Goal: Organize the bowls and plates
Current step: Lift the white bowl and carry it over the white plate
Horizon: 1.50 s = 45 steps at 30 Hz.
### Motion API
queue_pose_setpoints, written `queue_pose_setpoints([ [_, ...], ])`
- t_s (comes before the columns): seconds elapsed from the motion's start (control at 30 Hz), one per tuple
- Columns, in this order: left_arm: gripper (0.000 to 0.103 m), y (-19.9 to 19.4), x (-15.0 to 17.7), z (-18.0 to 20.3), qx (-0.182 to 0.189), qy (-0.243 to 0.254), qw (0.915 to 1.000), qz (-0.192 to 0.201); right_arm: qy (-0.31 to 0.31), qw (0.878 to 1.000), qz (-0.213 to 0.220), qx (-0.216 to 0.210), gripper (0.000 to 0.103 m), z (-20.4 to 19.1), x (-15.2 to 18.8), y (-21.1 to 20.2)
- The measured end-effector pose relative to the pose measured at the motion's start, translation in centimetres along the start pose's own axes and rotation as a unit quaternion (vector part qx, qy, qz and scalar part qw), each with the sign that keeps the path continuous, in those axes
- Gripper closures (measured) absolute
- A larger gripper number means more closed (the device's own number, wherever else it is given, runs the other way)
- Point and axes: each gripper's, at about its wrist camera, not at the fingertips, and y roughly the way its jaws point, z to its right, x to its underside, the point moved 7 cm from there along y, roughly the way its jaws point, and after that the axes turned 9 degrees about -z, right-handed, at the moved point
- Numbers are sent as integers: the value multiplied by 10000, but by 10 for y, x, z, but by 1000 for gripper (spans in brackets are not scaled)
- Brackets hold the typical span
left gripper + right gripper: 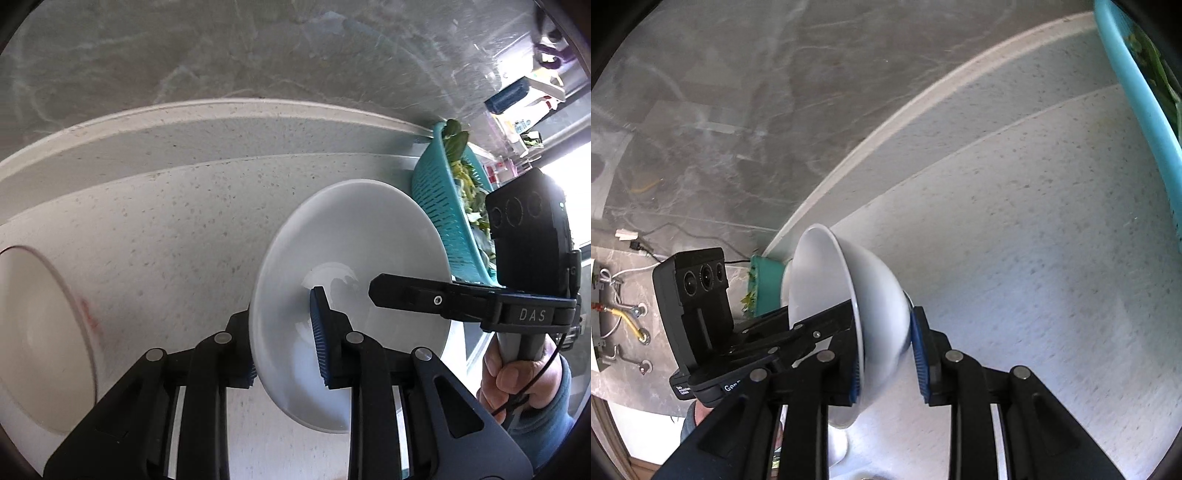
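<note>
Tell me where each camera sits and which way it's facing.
Left wrist: on the left gripper, looking along its fingers at the pinched bowl, counter and basket; right hand shows.
Right wrist: on the right gripper, looking along its fingers at the bowl and counter; left gripper shows.
Shared: bowl, counter, basket.

A white bowl (343, 295) is held on edge by its rim between the blue-padded fingers (319, 332) of the left gripper (286, 354), above the speckled surface (166, 229). The right gripper (373, 290) is seen reaching in near the bowl's inside, with a teal basket (439, 206) of greens behind and a cream plate (40, 332) at left.
</note>
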Motion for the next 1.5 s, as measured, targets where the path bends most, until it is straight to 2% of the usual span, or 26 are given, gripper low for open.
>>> queue_pose_setpoints([
  [0.2,81,-38,27,-5,-94,-69,9997,211,-284,9995,-96,-107,76,-33,17,1],
  [0.37,81,-77,63,-26,-212,-290,9984,440,-554,9978,-290,-201,74,-70,34,21],
  [0.6,81,-119,127,-68,-296,-779,9940,711,-934,9923,-755,-299,73,-122,70,67],
  [0.8,81,-146,198,-110,-432,-1253,9873,880,-1202,9843,-1243,-350,73,-159,109,115],
  [1.0,81,-146,260,-135,-444,-1587,9824,881,-1366,9768,-1637,-178,73,-173,142,150],
  [1.17,81,-127,290,-136,-363,-1733,9811,775,-1316,9739,-1852,23,73,-168,163,170],
  [1.27,79,-115,304,-135,-405,-1714,9820,678,-1304,9724,-1921,203,73,-155,175,173],
  [1.5,78,-88,304,-124,-586,-1621,9838,500,-1480,9684,-1861,759,73,-144,187,183],
])
